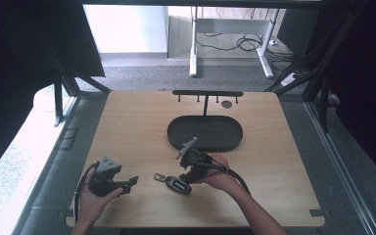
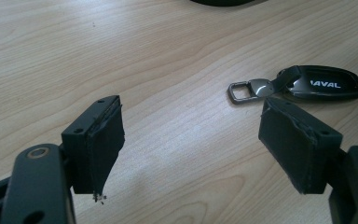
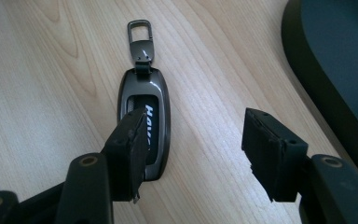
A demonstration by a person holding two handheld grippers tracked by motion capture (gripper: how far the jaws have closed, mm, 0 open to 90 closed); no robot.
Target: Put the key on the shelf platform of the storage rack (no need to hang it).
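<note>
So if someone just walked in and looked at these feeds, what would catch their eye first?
Probably the dark car key fob with its metal clip, lying flat on the wooden table near the person's edge. The right gripper hangs open right over it, one jaw overlapping the fob. Beyond sits the black oval tray, with the left gripper open off to the side.

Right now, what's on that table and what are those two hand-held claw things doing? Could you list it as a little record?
surface: wooden table
key fob: dark car key fob with a metal clasp, lying flat near the front of the table
tray: dark oval tray, nothing seen in it, behind the fob
rack: black T-shaped stand with small hooks, at the tray's far side
left gripper: jaws open, nothing between them, fob ahead and to one side
right gripper: jaws open, low over the fob, one jaw overlapping it, not closed on it
</note>
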